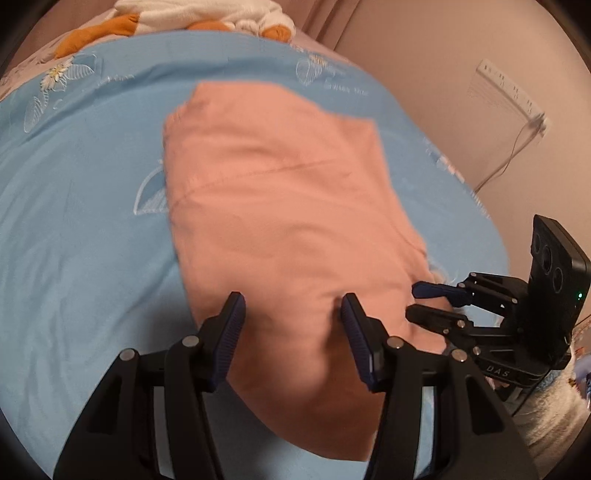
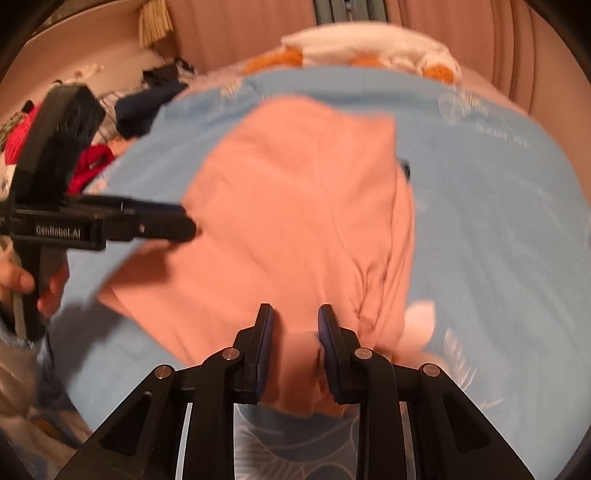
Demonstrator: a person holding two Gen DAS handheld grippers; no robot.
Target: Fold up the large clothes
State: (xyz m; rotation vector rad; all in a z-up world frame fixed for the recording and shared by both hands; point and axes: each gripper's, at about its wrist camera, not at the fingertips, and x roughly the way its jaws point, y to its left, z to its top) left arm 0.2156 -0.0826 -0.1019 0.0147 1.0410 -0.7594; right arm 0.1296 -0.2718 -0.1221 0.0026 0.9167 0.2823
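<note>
A salmon-pink garment lies partly folded on the light blue bedsheet; it also shows in the right wrist view. My left gripper is open, its jaws straddling the garment's near edge without pinching it. My right gripper is open with the near fabric edge between its jaws. The right gripper also shows in the left wrist view at the garment's right edge. The left gripper shows in the right wrist view at the garment's left edge.
White and orange plush toys lie at the bed's far end. A pile of dark and red clothes sits beyond the bed's left side. A power strip hangs on the right wall.
</note>
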